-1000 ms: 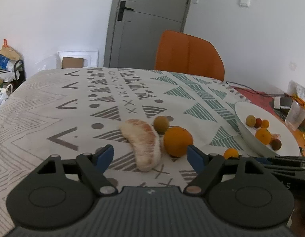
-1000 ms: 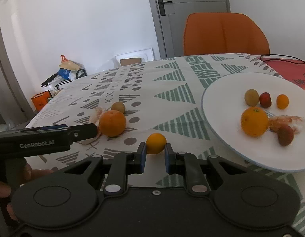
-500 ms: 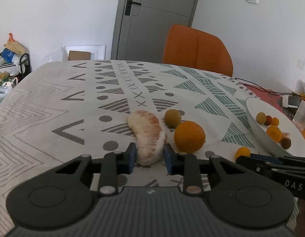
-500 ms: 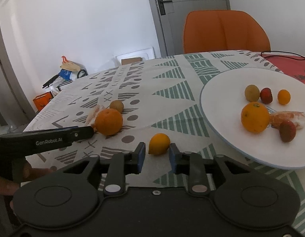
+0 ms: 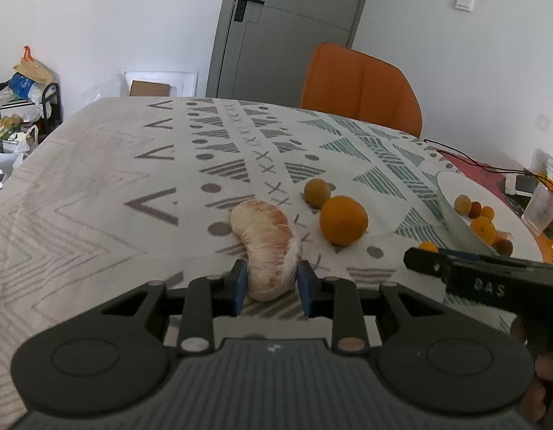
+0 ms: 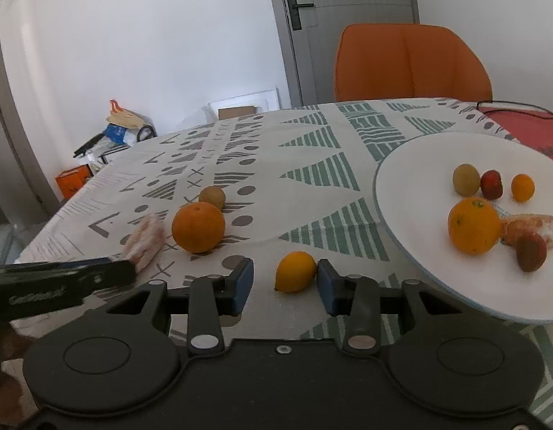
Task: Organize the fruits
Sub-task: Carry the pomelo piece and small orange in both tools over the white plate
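Your left hand-held gripper (image 5: pixel 271 283) is pinching the peeled pomelo segment (image 5: pixel 267 243) on the bench (image 5: pixel 97 197), with the orange (image 5: pixel 343 220) at 1 o'clock. Squeeze harder and the soft flesh probably tears. Your right hand-held gripper (image 6: pixel 285 281) is spread around the small yellow citrus (image 6: pixel 296 271); the plate (image 6: pixel 412 186) sits at 2 o'clock. It's round, so it might roll away.

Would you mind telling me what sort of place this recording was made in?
Most likely a home dining area: a table under a patterned tablecloth, an orange chair pulled up to it, and a grey interior door behind, with bags piled by the wall.
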The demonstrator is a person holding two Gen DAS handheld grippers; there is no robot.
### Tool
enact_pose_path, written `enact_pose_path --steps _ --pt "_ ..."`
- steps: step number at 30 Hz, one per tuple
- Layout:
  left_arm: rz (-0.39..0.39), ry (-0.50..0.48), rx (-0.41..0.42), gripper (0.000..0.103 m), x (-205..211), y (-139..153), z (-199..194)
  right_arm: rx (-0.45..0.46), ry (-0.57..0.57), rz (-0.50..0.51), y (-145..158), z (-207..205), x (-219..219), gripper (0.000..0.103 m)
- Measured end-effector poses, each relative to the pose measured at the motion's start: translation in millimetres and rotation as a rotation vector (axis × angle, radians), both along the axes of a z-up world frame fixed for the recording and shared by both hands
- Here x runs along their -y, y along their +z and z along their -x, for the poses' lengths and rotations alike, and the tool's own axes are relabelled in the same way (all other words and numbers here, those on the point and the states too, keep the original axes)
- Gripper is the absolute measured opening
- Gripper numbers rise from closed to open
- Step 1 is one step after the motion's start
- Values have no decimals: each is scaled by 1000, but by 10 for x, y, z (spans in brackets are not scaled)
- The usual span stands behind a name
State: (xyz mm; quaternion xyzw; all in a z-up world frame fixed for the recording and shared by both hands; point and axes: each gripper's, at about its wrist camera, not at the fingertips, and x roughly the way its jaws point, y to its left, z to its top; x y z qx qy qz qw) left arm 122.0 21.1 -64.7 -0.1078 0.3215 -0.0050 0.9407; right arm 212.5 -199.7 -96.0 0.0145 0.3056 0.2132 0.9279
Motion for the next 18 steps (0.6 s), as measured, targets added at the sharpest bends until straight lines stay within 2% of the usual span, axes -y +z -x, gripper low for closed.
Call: enact_pose_path --steps 1,4,11,18 --pt "-2 3 -2 29 -3 2 23 0 2 5 0 4 -7 21" --pt "-8 16 0 30 -11 26 66 -14 17 -7 12 36 10 21" --pt "-37 7 -6 49 92 21 -46 -22 27 -12 18 55 47 23" --pt "-72 24 -4 50 131 -23 -201 -23 21 -26 5 -2 80 23"
